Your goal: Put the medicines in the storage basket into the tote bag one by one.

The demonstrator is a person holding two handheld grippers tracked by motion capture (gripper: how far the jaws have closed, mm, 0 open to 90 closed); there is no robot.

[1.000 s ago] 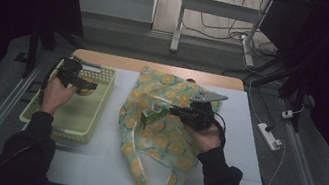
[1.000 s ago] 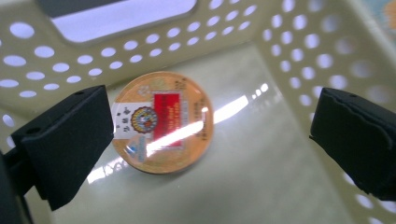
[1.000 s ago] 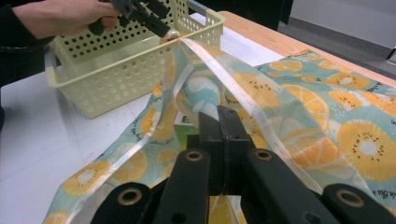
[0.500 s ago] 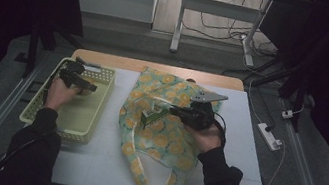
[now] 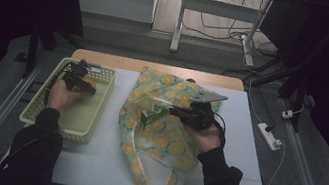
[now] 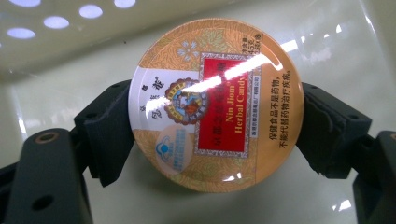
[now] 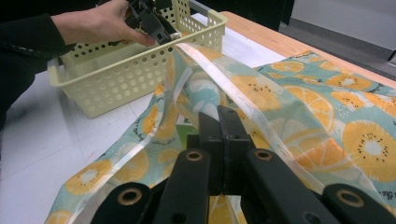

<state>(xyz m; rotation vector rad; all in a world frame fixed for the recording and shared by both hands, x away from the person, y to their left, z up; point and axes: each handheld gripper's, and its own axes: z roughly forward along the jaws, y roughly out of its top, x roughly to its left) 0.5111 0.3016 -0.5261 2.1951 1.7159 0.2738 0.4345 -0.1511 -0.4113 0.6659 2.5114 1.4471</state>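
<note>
A round, flat candy tin [image 6: 217, 105] with a glossy orange-gold lid, a red central label and a white patch at one side lies lid-up on the floor of the pale yellow perforated plastic basket [image 5: 93, 111], toward its far end. Just beside the basket, on its right, a soft fabric bag [image 5: 170, 139] printed with orange slices on light blue-green lies flat and rumpled, its translucent white-edged mouth lifted open toward the basket and a green box [image 5: 153, 117] showing inside.

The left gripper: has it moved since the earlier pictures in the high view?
Yes. The left gripper has gone lower into the yellow basket, and its jaws have been closing around the round candy tin.
</note>
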